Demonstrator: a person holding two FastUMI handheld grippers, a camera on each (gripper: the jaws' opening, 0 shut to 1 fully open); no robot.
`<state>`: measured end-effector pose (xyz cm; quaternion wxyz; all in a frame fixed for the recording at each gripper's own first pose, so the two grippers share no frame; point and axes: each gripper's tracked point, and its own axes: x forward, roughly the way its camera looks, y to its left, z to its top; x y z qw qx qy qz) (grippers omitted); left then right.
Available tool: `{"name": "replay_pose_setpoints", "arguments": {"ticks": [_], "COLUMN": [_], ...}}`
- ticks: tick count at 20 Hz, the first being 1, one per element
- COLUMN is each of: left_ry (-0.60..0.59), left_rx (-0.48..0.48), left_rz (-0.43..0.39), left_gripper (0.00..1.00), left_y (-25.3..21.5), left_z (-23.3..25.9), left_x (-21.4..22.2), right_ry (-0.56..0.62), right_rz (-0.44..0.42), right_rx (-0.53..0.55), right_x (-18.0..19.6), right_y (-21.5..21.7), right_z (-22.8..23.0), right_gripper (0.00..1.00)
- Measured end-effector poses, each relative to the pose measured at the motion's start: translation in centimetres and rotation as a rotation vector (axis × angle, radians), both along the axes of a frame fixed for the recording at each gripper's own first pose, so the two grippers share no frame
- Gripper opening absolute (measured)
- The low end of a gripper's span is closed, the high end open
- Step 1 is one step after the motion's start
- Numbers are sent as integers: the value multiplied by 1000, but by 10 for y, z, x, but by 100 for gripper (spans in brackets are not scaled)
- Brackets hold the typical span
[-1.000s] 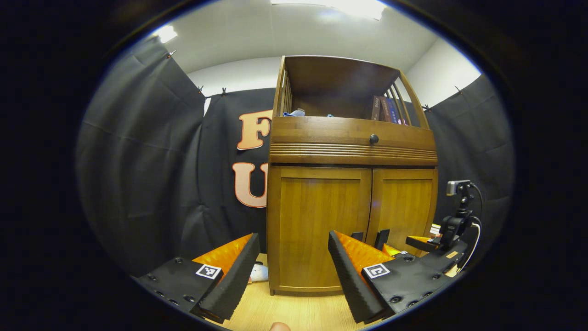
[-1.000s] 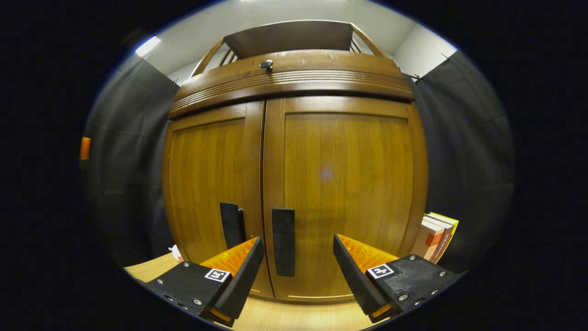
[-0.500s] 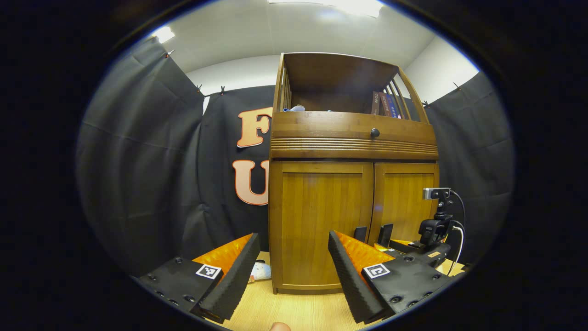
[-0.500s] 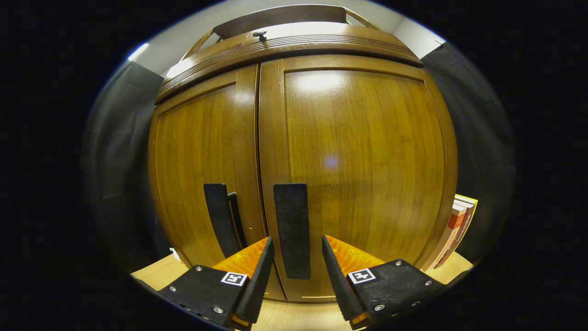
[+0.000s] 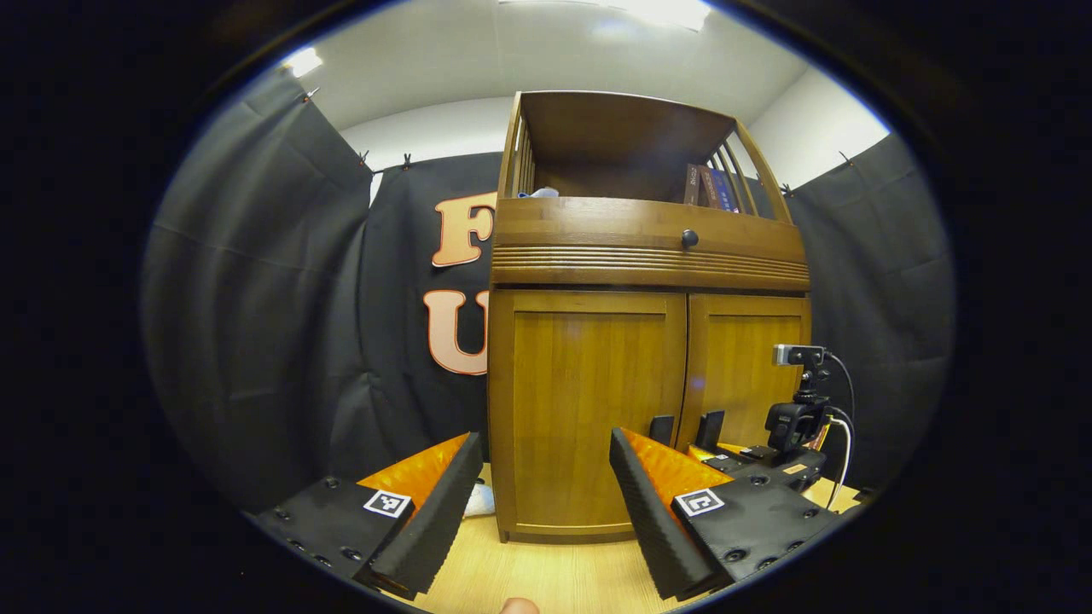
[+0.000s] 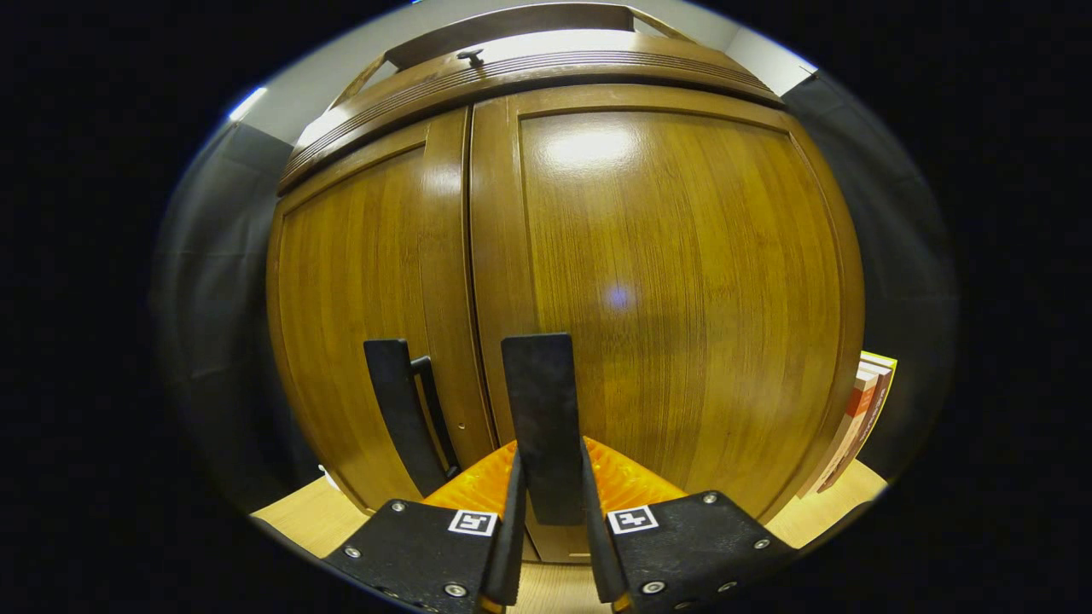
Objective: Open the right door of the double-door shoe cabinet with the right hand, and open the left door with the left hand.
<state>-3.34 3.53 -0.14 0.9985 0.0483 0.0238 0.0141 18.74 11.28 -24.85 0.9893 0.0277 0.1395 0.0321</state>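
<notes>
Right hand-held gripper [image 6: 550, 546]: fingers closed on the right door handle [image 6: 540, 422], a flat dark vertical bar. Left hand-held gripper [image 5: 537, 503]: fingers wide apart, holding nothing, short of the shoe cabinet [image 5: 648, 256]. Cabinet: glossy brown wood, both doors closed, standing on the worktop [image 5: 546, 576].

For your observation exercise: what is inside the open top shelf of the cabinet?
On the shelf stand a few books at its right, and something pale lies at its left. The front board hides the rest.

Both tongs [image 6: 550, 520] carry black screw-studded finger plates, each bearing a square black-and-white marker.
</notes>
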Motion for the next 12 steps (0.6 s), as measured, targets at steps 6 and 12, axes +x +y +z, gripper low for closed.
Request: {"name": "replay_pose_setpoints", "arguments": {"ticks": [6, 12], "left_ry": [-14, -13], "left_rx": [-2, 8], "left_rz": [11, -8], "left_gripper": [94, 94], "left_y": [0, -11], "left_z": [6, 7], "left_x": [-5, -13], "right_ry": [11, -3], "right_rz": [41, 56], "right_rx": [10, 16], "right_x": [-21, -50], "right_y": [-1, -7], "right_z": [4, 12], "right_gripper": [29, 27]}}
